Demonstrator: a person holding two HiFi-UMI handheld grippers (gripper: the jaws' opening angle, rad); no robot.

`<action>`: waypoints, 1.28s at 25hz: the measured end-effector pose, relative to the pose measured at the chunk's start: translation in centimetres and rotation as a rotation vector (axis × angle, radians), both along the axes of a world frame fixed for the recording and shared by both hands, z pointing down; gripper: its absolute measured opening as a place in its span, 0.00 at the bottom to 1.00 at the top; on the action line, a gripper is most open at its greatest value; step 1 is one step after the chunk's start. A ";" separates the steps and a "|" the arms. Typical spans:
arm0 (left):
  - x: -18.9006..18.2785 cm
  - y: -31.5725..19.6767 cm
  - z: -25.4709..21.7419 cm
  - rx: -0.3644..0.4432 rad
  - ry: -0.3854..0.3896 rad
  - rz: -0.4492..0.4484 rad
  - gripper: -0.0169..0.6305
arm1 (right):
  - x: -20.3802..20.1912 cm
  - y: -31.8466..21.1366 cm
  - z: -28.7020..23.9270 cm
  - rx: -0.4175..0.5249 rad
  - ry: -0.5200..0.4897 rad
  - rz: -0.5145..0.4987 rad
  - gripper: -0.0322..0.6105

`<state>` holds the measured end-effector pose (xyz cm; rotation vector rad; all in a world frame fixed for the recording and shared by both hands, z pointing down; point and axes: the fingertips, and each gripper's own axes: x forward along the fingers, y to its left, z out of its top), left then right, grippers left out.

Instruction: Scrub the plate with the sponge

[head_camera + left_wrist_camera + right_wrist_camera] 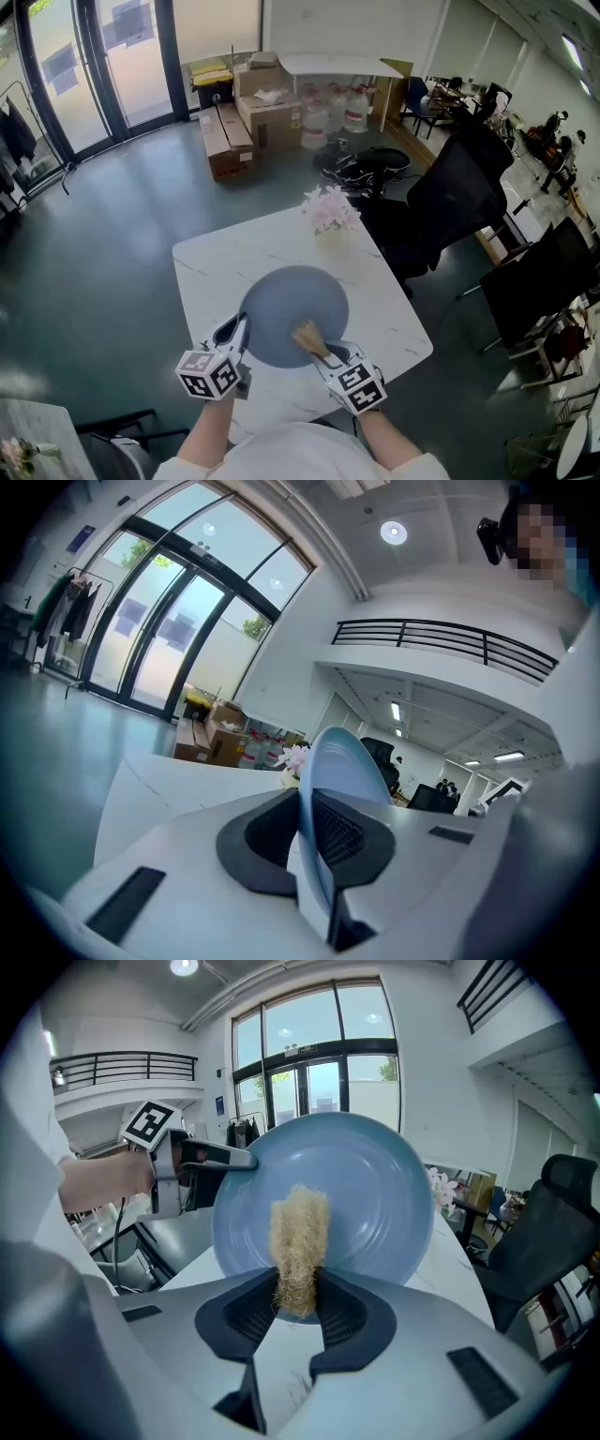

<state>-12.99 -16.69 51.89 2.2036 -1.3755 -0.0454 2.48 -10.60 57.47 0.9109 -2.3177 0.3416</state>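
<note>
Right gripper (298,1309), nearest, is clamped on the fibrous sponge (300,1232), whose long axis points straight at the plate (375,1194), low on its hollow face; contact unclear. Left gripper (307,832) pinches the plate's left rim, jaws closed on it

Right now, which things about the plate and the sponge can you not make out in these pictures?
- Right gripper view: the right gripper hides the lower rim of the plate, and whether it touches the table.
- Same view: the sponge covers its own contact with the plate.
- Left gripper view: the plate shows edge-on in the left gripper; face hidden.
</note>
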 end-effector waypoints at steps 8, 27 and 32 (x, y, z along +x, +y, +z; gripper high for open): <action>1.4 1.0 0.4 0.002 -0.036 0.051 0.10 | -4.9 1.3 -0.3 -0.004 -0.003 -0.145 0.23; 1.2 0.7 0.8 -0.013 0.021 0.019 0.10 | 3.0 -1.8 0.1 -0.025 0.015 0.060 0.23; 0.9 0.5 0.4 -0.004 0.021 0.010 0.10 | 0.7 0.9 1.5 -0.068 0.020 -0.012 0.23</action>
